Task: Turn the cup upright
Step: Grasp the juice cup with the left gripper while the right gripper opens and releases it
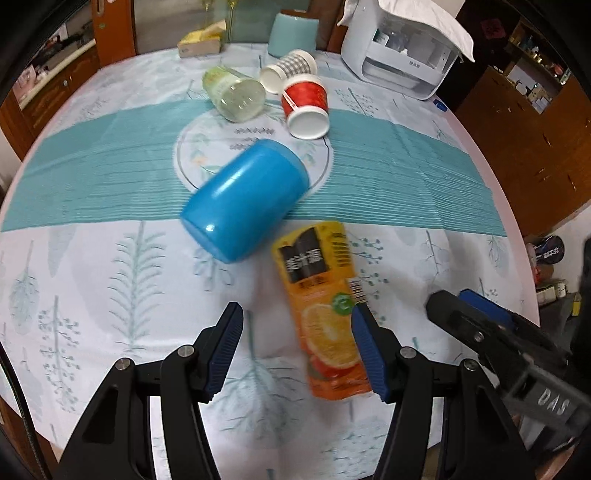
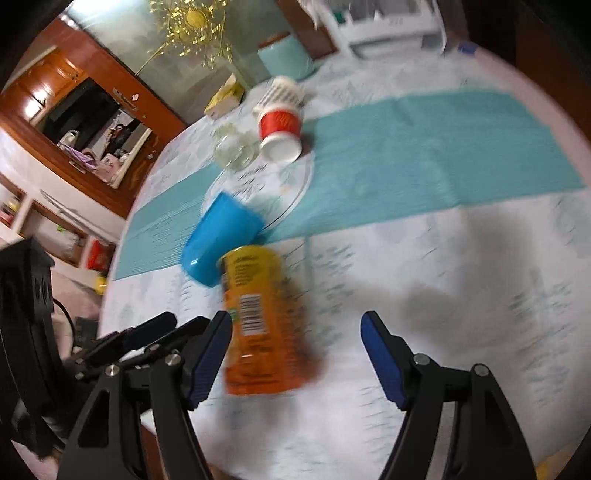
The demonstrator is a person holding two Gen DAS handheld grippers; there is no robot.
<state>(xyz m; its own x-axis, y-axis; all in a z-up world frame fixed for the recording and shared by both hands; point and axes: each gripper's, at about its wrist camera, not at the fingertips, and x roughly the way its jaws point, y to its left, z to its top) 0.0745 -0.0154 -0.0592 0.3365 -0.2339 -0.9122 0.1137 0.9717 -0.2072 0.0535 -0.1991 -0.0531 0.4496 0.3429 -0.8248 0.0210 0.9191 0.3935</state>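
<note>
A blue plastic cup [image 1: 245,201] lies on its side on the table, its closed base toward me; it also shows in the right wrist view [image 2: 218,240]. My left gripper [image 1: 297,345] is open and empty, short of the cup, over the near table. My right gripper [image 2: 295,354] is open and empty, its fingers [image 1: 472,314] seen at the right in the left wrist view. An orange juice carton [image 1: 328,314] lies flat between the left fingers and beside the cup; it also shows in the right wrist view [image 2: 258,317].
A red paper cup [image 1: 304,105], a striped paper cup [image 1: 288,70] and a glass jar [image 1: 234,94] lie on their sides further back. A white appliance [image 1: 402,55], a teal container [image 1: 293,33] and a tissue box [image 1: 201,42] stand at the far edge. The round table's tablecloth [image 1: 92,295] ends close below me.
</note>
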